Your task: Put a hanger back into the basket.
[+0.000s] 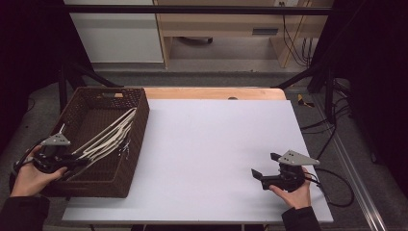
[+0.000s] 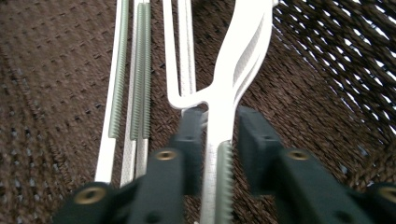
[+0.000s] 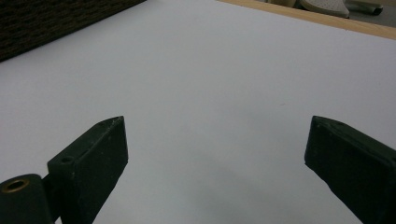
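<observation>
At the table's left edge, the left gripper [image 2: 215, 135] reaches into a brown wicker basket [image 1: 137, 139], its jaws slightly parted around a white plastic hanger [image 2: 233, 60] without pressing it. Near the white board's [image 1: 211, 144] right edge, the right gripper [image 1: 263, 169] rests wide open, empty. No lettering is legible.

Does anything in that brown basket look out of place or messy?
Nothing looks spilled or broken. The white hangers lie slanted in a loose pile in the basket, their far ends propped against its wall. The left gripper has one hanger's bar between its jaws, with a gap at each side.
</observation>
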The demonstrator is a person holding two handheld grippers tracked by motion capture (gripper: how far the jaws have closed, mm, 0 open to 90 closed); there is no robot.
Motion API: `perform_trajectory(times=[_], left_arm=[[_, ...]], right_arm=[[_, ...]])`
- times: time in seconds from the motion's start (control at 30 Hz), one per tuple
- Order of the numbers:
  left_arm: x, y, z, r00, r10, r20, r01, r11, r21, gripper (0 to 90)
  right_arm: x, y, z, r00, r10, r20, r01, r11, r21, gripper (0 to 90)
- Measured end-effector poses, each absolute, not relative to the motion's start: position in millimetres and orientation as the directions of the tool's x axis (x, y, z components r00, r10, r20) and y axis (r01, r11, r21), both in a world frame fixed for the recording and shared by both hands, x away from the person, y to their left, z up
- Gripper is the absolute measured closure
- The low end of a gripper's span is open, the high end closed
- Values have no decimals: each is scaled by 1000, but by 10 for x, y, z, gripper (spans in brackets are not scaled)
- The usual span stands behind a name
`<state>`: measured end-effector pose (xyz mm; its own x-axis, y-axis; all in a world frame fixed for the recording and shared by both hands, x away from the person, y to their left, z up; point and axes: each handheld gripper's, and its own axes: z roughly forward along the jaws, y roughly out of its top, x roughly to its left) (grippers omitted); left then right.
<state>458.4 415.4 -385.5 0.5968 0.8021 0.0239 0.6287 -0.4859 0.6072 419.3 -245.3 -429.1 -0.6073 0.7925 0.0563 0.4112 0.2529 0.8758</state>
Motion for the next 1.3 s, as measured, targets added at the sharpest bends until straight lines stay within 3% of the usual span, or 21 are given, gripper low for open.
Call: perform_trajectory(times=[0.07, 0.1, 0.43, 0.6, 0.77, 0.97, 1.3], left_arm=[[4580, 4165, -3834, 580, 813, 52, 633, -489, 600, 603], [4565, 4192, -3791, 569, 820, 58, 602, -463, 650, 496], [4408, 4084, -3493, 561, 827, 42, 463, -355, 812, 400], [4351, 3973, -3450, 582, 812, 34, 436, -347, 830, 389], [4253, 3795, -3460, 611, 792, 5, 376, -295, 878, 257], [4095, 3480, -3517, 635, 772, -43, 326, -217, 920, 164], [3965, 2900, -3698, 679, 734, -11, 277, -242, 930, 85]], right_arm=[[4192, -2453, -4290, -606, 793, 57, 412, 252, 876, 65], [4191, -2454, -4291, -606, 793, 57, 413, 253, 875, 65], [4185, -2464, -4281, -609, 791, 55, 401, 247, 882, 64], [4175, -2472, -4268, -609, 791, 55, 394, 242, 886, 64], [4165, -2481, -4256, -613, 788, 60, 383, 229, 895, 56], [4153, -2502, -4236, -619, 783, 68, 361, 207, 909, 47], [4118, -2540, -4192, -620, 780, 79, 339, 176, 924, 43]])
